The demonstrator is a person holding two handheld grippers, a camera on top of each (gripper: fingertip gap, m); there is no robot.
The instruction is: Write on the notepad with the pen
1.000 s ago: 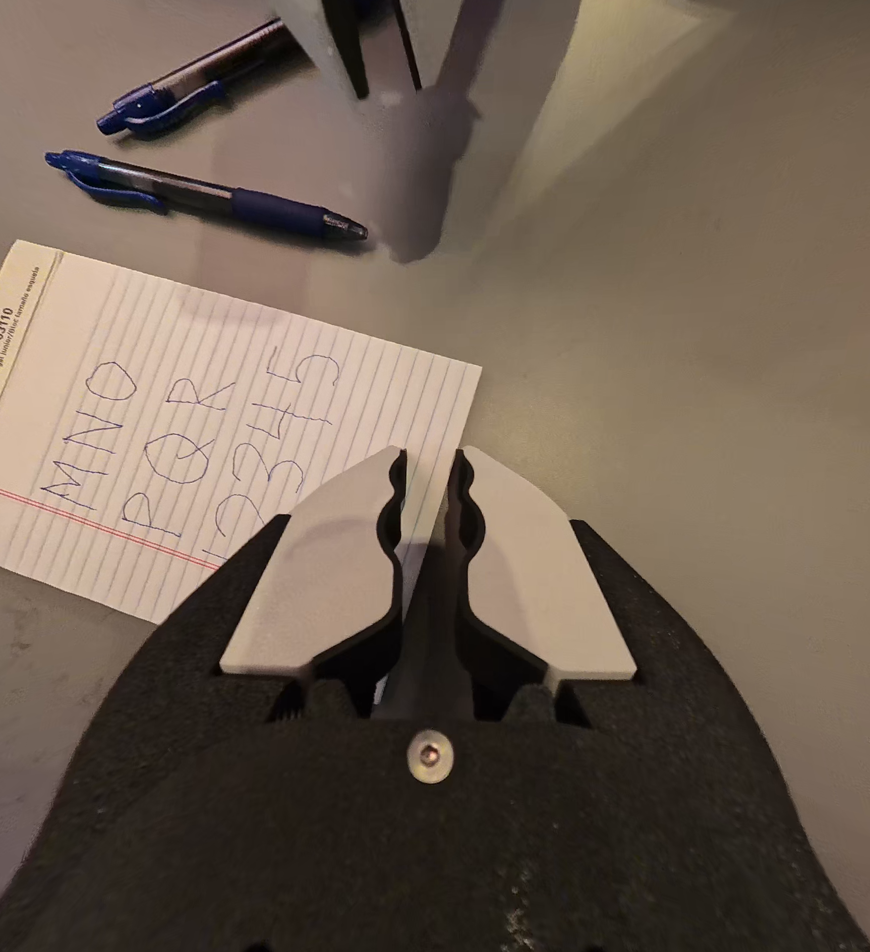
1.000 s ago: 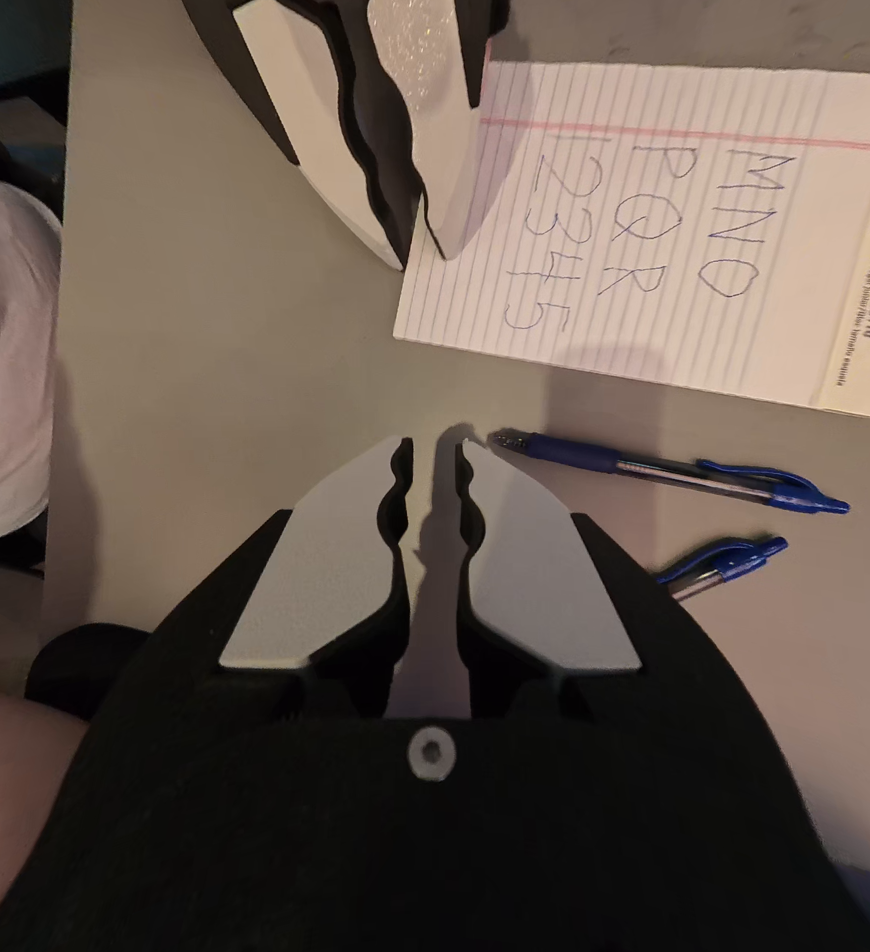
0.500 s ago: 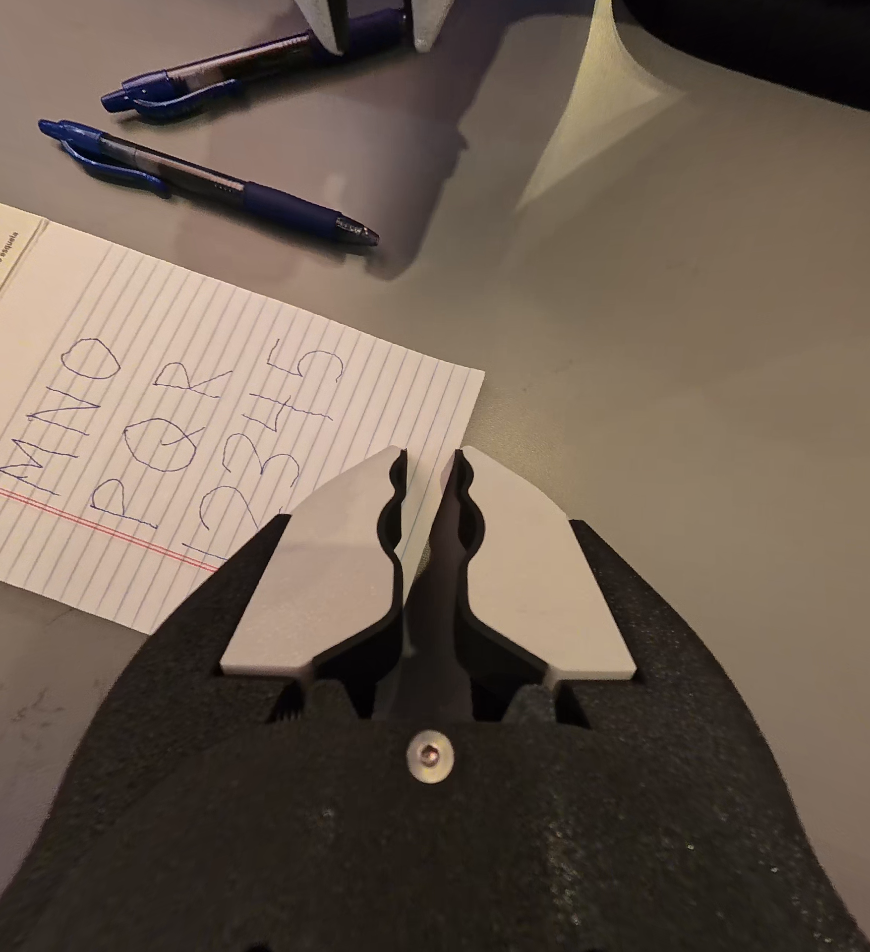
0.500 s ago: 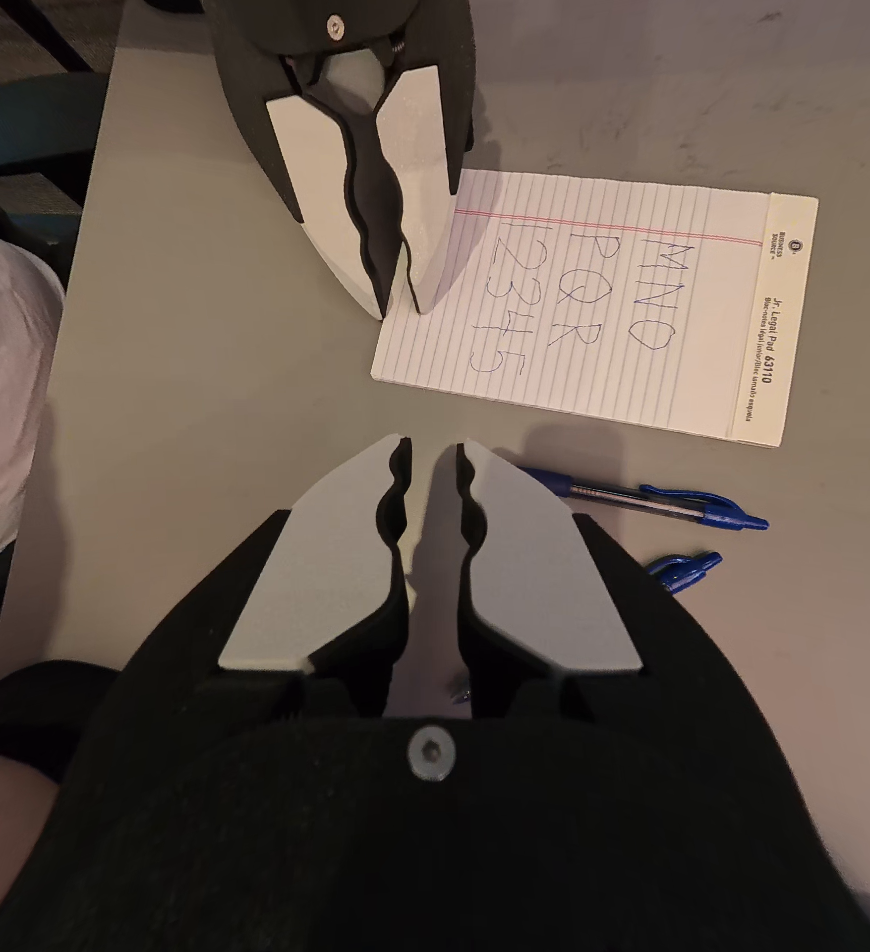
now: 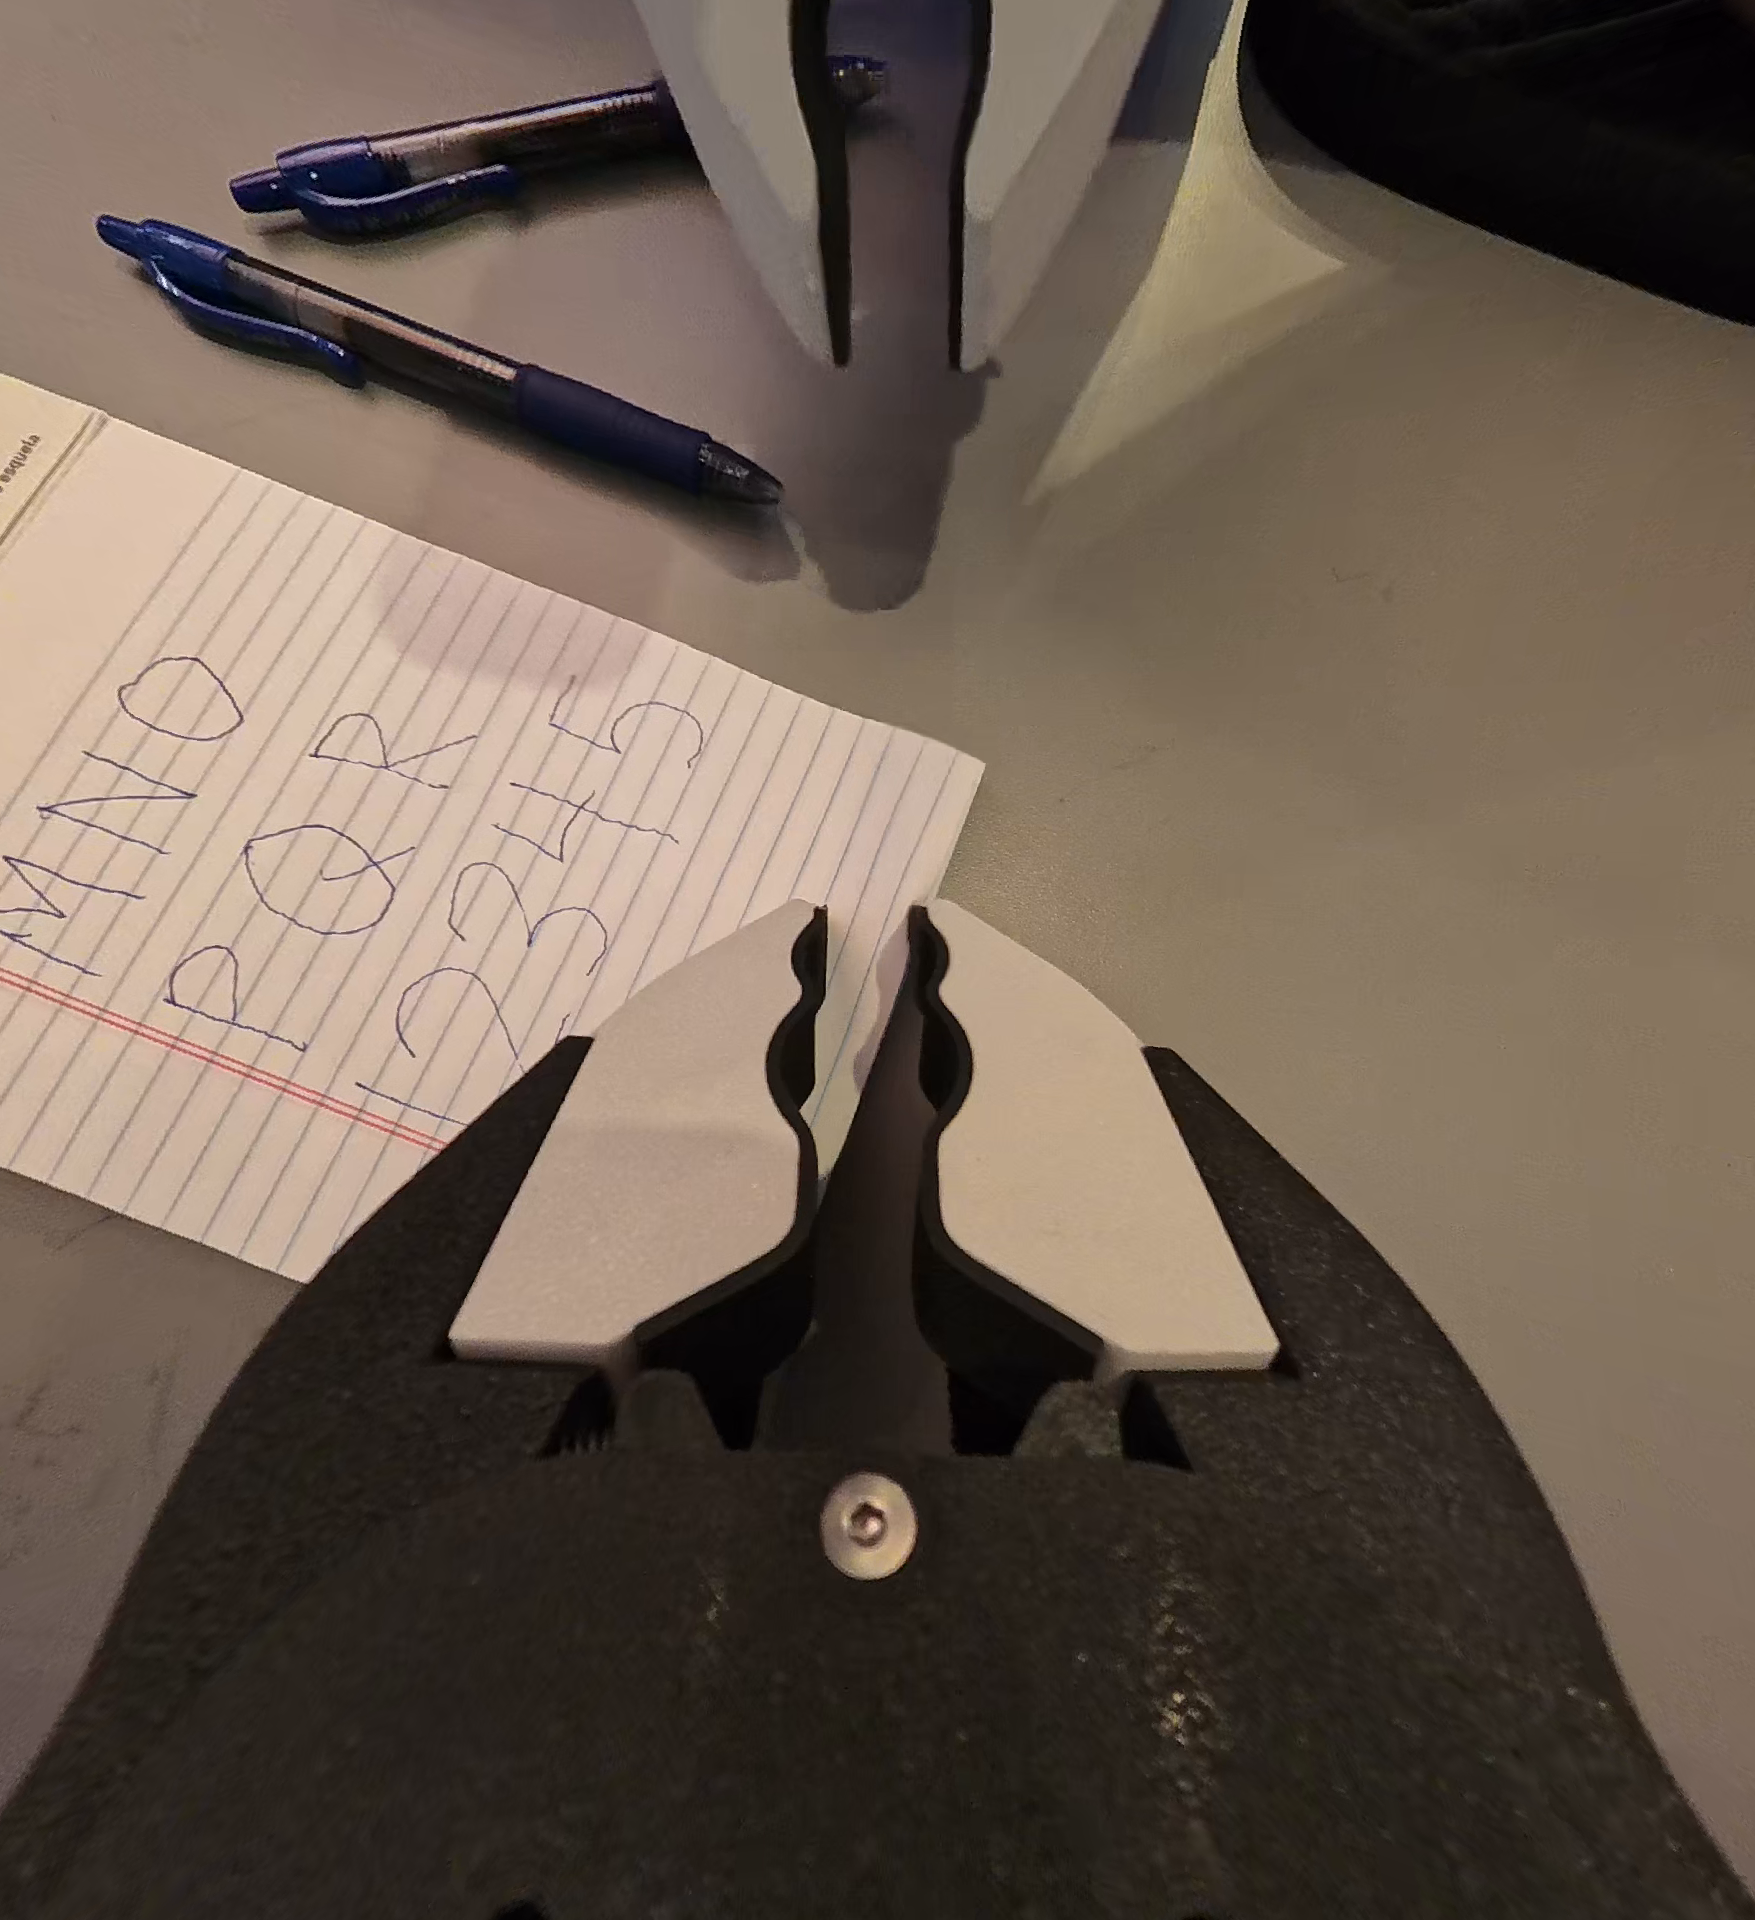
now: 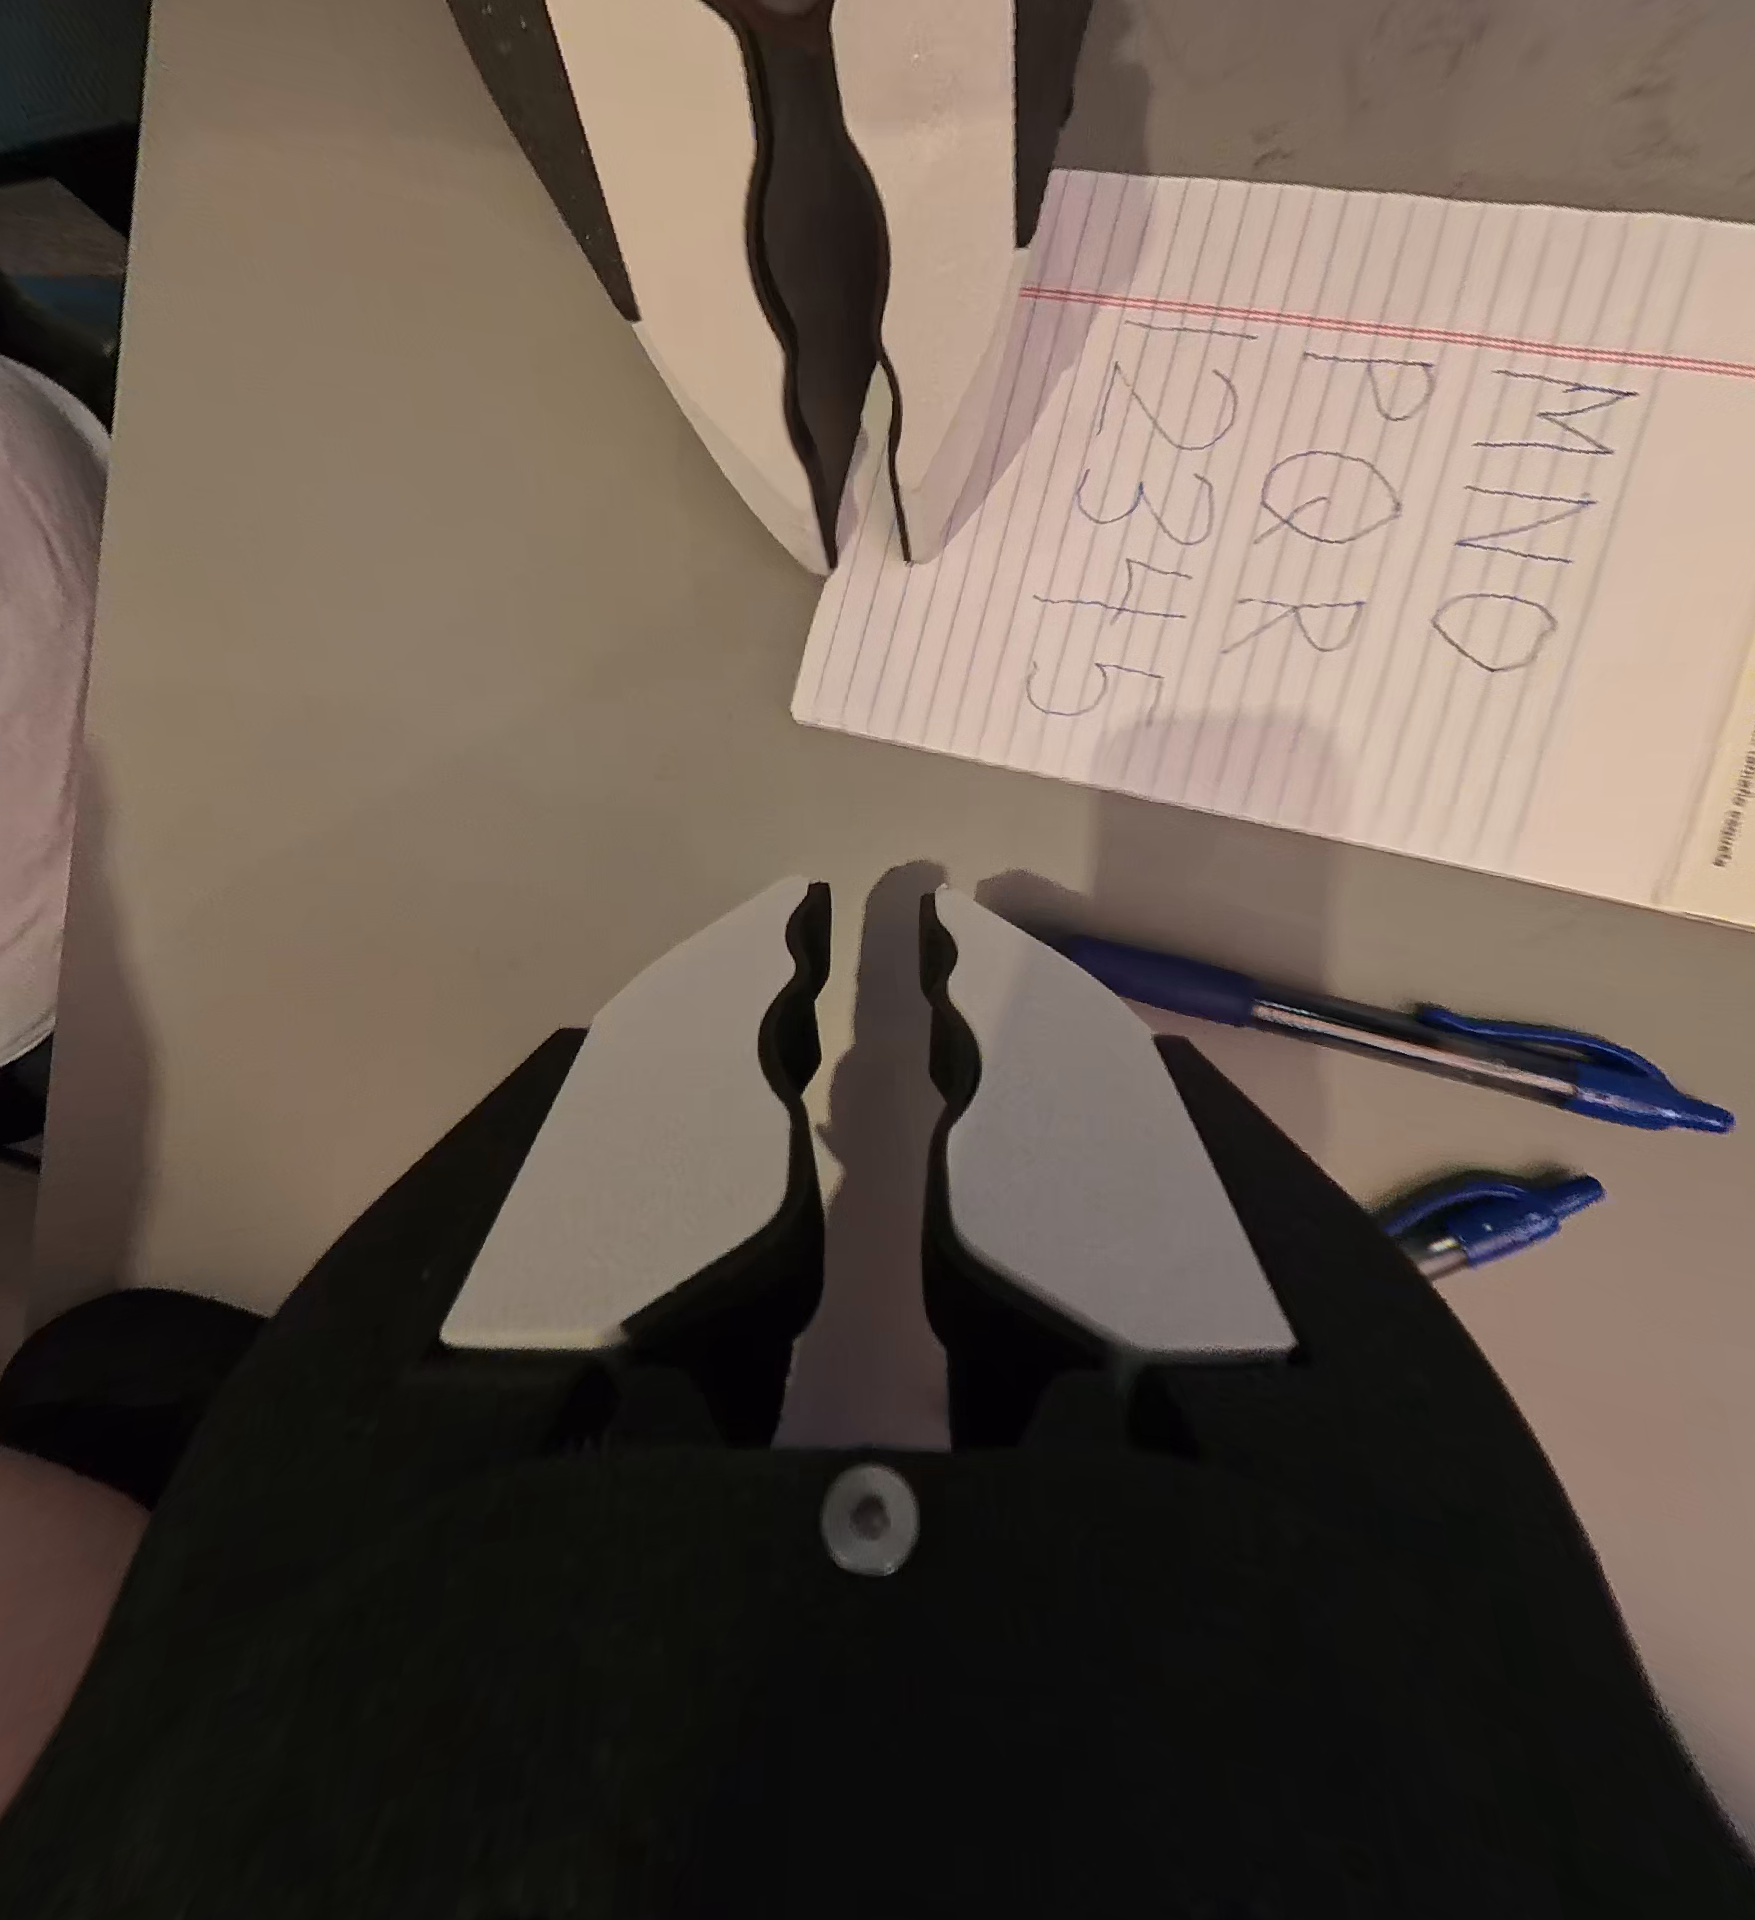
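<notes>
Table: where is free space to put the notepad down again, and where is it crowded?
Free: the bare grey table right of the notepad, beyond its unbound edge. Crowded: the strip along the notepad's far edge, where two blue pens lie.

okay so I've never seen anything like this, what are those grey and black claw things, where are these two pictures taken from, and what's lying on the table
Those claws are two hand-held grippers; a person holds one in each hand. Each picture comes from a camera on one gripper, looking along its fingers. The left gripper hangs over a corner of the notepad, which already bears blue handwriting. The right gripper hovers over the grey table, beside the tip of the nearer blue pen. A second blue pen lies behind it. Both grippers are slightly open and hold nothing.
</notes>
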